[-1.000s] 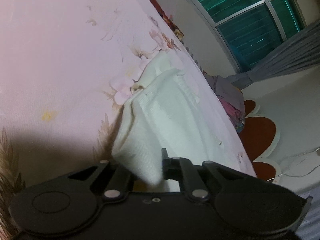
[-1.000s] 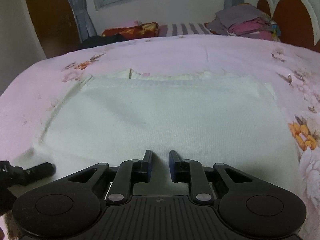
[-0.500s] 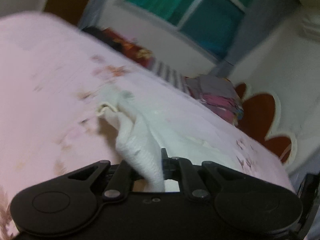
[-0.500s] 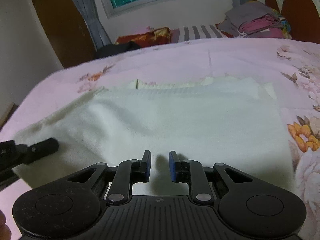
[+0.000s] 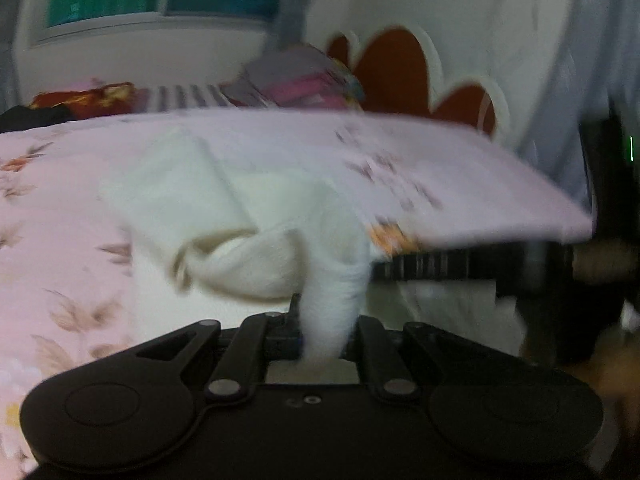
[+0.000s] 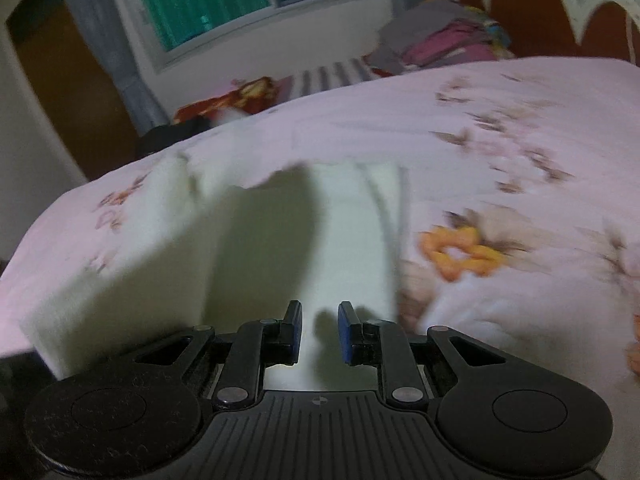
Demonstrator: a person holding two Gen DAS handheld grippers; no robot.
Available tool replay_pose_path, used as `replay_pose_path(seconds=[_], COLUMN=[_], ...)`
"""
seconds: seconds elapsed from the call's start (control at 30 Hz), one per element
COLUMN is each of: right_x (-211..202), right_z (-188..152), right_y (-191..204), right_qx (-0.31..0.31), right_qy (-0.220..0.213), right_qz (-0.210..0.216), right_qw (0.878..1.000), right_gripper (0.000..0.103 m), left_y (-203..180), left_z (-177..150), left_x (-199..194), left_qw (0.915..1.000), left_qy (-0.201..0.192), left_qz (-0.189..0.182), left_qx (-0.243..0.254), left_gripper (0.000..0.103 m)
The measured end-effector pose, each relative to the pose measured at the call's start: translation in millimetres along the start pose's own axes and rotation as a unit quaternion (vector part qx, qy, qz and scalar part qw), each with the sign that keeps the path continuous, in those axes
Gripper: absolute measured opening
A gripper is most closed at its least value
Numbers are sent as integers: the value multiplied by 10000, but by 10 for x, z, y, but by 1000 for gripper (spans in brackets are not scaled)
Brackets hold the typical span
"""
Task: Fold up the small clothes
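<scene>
A cream knit garment [image 5: 172,192] lies on the pink flowered bedsheet [image 5: 60,240]. My left gripper [image 5: 326,320] is shut on a bunched edge of it, and the cloth rises twisted from the jaws. In the right wrist view that lifted part of the garment [image 6: 120,260] stands up at the left and throws a shadow over the flat part [image 6: 352,240]. My right gripper [image 6: 319,320] hovers low over the flat part near its right edge, its blue pads [image 6: 296,332] a little apart with nothing between them. The right gripper's ribbed body [image 5: 440,268] shows blurred in the left wrist view.
A stack of folded clothes [image 6: 444,40] sits at the far side of the bed by the red and white headboard [image 6: 532,4]. A red patterned pillow [image 6: 236,96] lies below the window [image 6: 200,4]. The bedsheet [image 6: 500,120] is bare to the right of the garment.
My left gripper has rolled and swung across toward the right gripper, dragging the garment's edge up and over the flat part. My right gripper has shifted toward the garment's right edge.
</scene>
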State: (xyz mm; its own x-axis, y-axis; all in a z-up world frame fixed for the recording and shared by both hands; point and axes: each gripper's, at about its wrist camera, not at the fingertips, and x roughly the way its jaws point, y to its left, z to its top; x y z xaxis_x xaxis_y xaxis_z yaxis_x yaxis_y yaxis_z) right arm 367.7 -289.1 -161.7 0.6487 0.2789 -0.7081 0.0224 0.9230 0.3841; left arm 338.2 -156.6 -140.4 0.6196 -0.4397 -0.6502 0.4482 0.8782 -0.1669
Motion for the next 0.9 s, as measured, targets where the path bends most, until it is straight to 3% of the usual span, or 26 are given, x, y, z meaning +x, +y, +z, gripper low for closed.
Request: replay_pose_path(seconds=[0.13,0.3,0.33,0.37,0.4,0.57,0.8,0.9], right_x=[-105,-228,-260,-279,-275,-376,-228,-136], right_z=[2,18,23,31,49,98,151,130], right_y=[-176,-265,-269,-269,-282,-186,101,297], right_qx=[143,365,390,413,430,369,149,-68], right_qy=[4,-75,-85,-100,-149,-398,-219,-152], right_qz=[-59,-38,-18,23,69,271,658,821], right_qw=[9999,9993,9992,9991,9989,9982,9975,9965], right_gripper=[19,21,27,62,86,88,88,88], left_y=[-241,-320,-294,-262,-208,12,656,836], left_z=[-136,-254,-268,-277,-277,-166,134,223], left_x=[21,-180,-218,-265,-289,-515,-585,-525], left_qw=[9962,9948,9951,9956,9963,9990,9954,9919], left_qy=[255,289,296,306,330,197,-88,-143], left_qz=[137,-183,-223,-266,-290,-272,541,665], left_qx=[822,956,917,842,741,296,-791,-1070], left_gripper=[16,22,22,22,22,22,23,23])
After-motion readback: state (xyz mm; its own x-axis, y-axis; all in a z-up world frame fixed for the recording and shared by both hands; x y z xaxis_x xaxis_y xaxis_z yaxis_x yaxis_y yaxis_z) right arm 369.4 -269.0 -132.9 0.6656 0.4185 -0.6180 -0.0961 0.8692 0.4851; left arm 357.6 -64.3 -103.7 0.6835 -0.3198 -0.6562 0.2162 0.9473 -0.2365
